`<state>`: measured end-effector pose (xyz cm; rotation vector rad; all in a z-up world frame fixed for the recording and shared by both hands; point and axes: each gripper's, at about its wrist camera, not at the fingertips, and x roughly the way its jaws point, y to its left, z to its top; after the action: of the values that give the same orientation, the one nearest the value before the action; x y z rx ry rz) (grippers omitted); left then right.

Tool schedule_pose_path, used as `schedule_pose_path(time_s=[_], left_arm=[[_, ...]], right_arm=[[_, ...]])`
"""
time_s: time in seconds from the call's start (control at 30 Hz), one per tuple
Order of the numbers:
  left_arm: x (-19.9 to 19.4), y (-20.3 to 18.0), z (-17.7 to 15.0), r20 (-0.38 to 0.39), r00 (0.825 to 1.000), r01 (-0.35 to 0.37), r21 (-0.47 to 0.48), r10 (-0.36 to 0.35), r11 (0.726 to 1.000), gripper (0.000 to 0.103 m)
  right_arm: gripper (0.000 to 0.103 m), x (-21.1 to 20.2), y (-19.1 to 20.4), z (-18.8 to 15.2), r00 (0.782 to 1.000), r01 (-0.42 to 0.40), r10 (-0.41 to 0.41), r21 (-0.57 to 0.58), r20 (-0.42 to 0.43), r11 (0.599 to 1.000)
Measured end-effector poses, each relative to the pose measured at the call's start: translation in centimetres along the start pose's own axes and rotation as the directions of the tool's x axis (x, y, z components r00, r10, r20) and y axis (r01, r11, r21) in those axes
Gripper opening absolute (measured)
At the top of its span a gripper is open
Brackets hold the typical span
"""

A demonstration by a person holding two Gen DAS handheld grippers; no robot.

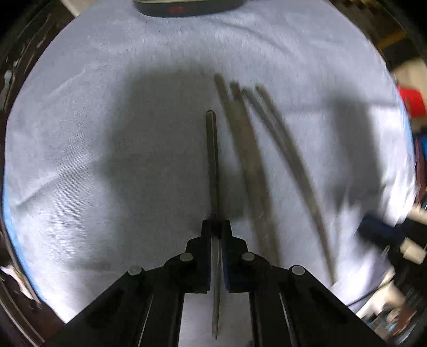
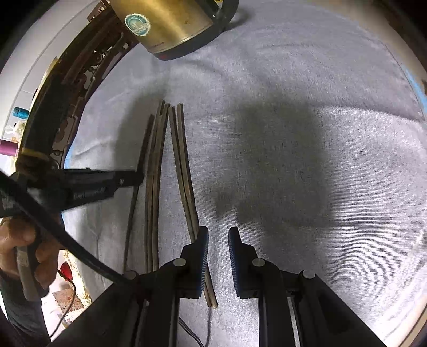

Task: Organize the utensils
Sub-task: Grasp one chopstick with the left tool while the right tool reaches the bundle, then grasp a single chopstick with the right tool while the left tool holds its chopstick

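1. Dark wood, by the look of it: one chopstick [image 1: 212, 160] was pinched between the pressed-together jaws of the left gripper [image 1: 216, 232], held over the pale blue cloth [image 1: 80, 160], just beside the other sticks [image 1: 250, 165].
2. The rest of the sticks were laid roughly parallel on the cloth, in two loose bunches as seen from the right wrist: a left bunch [image 2: 154, 186] and a pair [image 2: 185, 170] running under the right gripper [image 2: 218, 240].
3. The right gripper's jaws were spread a little with nothing between them; it was hovering over the cloth beside the pair.
4. To do this step well, the held stick should probably be kept parallel to the pile, lowered flat next to it with ends lined up, and only then let go, so nothing gets nudged or rolls.
5. Writing: a round teal sticker [image 2: 137, 24] was seen on the brass-coloured kettle [image 2: 170, 24], too blurry to be read. Some red marks on its dark base [image 1: 173, 10] couldn't be made out either.
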<state>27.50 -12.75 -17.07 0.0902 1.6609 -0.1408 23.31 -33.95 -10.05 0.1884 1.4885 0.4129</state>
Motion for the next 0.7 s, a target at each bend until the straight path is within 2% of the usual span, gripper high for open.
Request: schedule_pose_path(time_s=[0.17,0.4,0.47,0.57,0.63,0.7], left_arm=[[-0.1,1.9,-1.7,-0.002,1.000,0.016,0.012,-0.016,1.000,0.007],[-0.3,2.9,-3.3,0.029,0.998,0.054,0.005,-0.054,0.999,0.007],[-0.5,4.2,-3.5,0.032,0.998,0.062,0.005,-0.062,0.998,0.007],[-0.7,4.7,-3.7,0.038,0.996,0.075,0.005,-0.075,0.997,0.008],[-0.1,5.5,-2.4,0.039,0.996,0.082,0.007,-0.082,0.997,0.009],[-0.2,5.7,-2.4,0.043,0.995,0.085,0.008,-0.086,0.996,0.009]], right_arm=[[0.020,0.5,1.1,1.8,0.999,0.024,-0.025,-0.016,-0.022,1.000],[0.020,3.2,4.7,5.5,0.994,0.100,-0.102,-0.063,-0.044,0.993],[0.020,4.0,5.4,5.9,0.987,0.145,-0.150,-0.086,-0.053,0.986],[0.020,4.7,5.9,6.0,0.982,0.173,-0.180,-0.098,-0.060,0.980],[0.020,4.8,6.0,6.2,0.978,0.191,-0.197,-0.099,-0.065,0.977],[0.018,5.1,6.0,6.1,0.969,0.225,-0.234,-0.109,-0.078,0.968]])
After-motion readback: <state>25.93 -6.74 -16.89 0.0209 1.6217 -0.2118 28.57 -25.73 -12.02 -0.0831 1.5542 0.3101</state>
